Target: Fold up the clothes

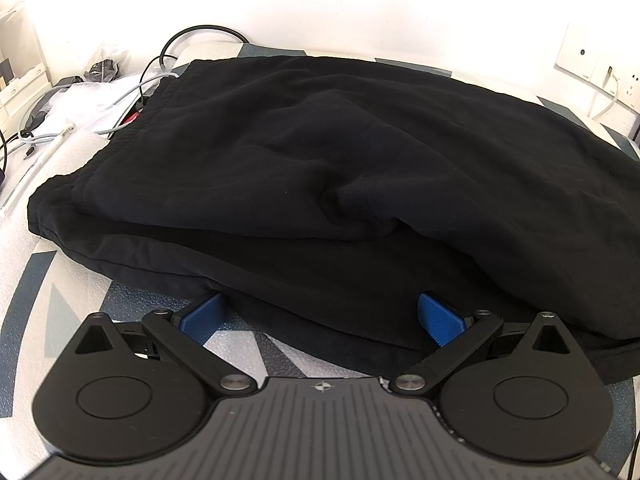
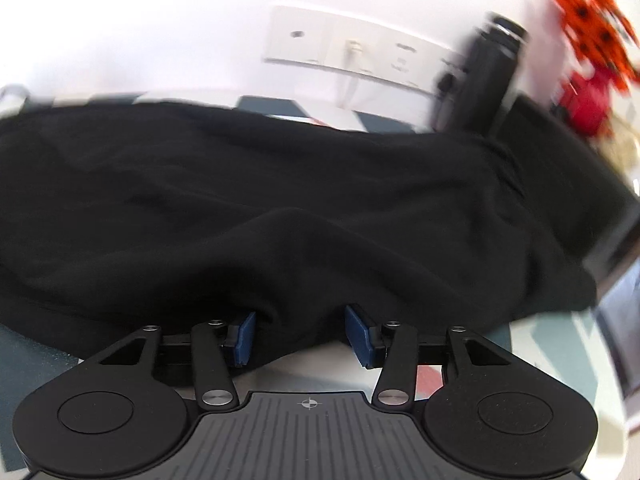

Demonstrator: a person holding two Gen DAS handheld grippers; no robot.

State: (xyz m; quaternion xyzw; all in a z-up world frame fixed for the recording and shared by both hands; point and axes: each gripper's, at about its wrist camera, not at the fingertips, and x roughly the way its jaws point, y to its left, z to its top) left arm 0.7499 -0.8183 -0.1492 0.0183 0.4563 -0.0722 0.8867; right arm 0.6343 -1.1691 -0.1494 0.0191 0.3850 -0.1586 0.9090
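One black fabric garment (image 1: 340,168), with a gathered elastic waistband at the left of the left wrist view, lies folded over on itself across the middle of a grey, white and teal patterned mat (image 1: 80,292). An upper layer sits on a lower one, and the lower edge reaches toward the bottom of the frame. In the right wrist view the same black cloth (image 2: 280,200) fills the centre from left edge to right, with a raised ridge running toward the lower middle.

The left gripper (image 1: 320,316) sits at the bottom of its view with its two blue ribbed pads (image 1: 206,316) spread wide. Both tips are at the garment's near edge, the left one tucked just under the hem, and nothing is clamped between them.

The right gripper (image 2: 298,334) at the bottom of its view has its two blue pads (image 2: 245,336) set about half apart, with a bunch of the black hem hanging between them. Whether the pads actually press that cloth cannot be told.

In the upper left of the left wrist view lie several tangled black and white cables (image 1: 160,64) beside clear plastic wrapping (image 1: 76,104). One white wall socket plate (image 1: 596,68) shows at the upper right. The right wrist view, blurred, shows that white socket plate (image 2: 352,46) at top centre, one dark cylindrical bottle (image 2: 492,72) to its right, and an orange and red blur (image 2: 592,40) in the upper right corner.
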